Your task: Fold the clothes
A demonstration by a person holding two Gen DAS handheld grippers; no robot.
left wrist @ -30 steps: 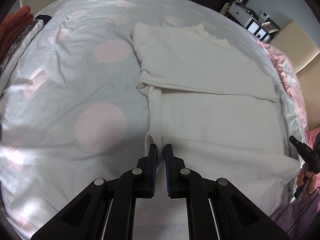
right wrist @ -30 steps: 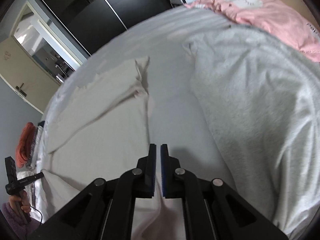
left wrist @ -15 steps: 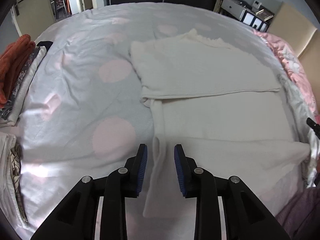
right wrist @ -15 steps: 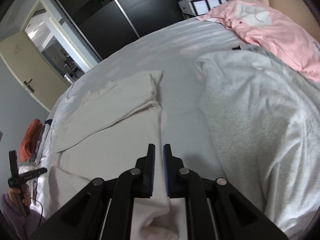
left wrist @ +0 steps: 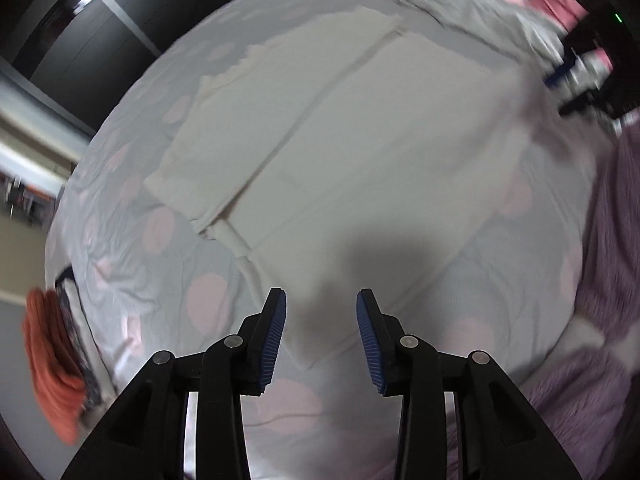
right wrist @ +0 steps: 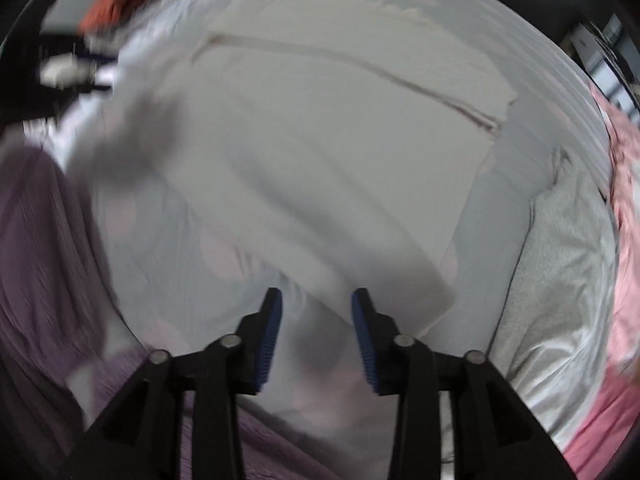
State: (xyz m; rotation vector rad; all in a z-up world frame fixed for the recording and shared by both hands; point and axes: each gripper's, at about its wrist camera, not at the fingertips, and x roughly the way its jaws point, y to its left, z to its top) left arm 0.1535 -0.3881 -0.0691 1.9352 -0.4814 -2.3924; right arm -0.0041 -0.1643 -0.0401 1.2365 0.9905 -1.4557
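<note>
Both views look down on a bed sheet (left wrist: 132, 280), pale grey with pink dots, where the cream garment (left wrist: 360, 120) lies spread flat with one folded band running across it; dark wardrobe doors (left wrist: 80, 32) stand behind, an orange folded pile (left wrist: 48, 364) sits at the bed's edge, and a grey blanket (right wrist: 560, 280) and pink bedding (right wrist: 624, 240) lie to the side. The left gripper (left wrist: 321, 332) hangs over the garment's near edge with its blue-padded jaws wide apart and holding nothing, purple fabric (left wrist: 600, 280) beside it. The right gripper (right wrist: 316, 330) is likewise spread wide and empty above the garment's near corner, though this view is blurred.
</note>
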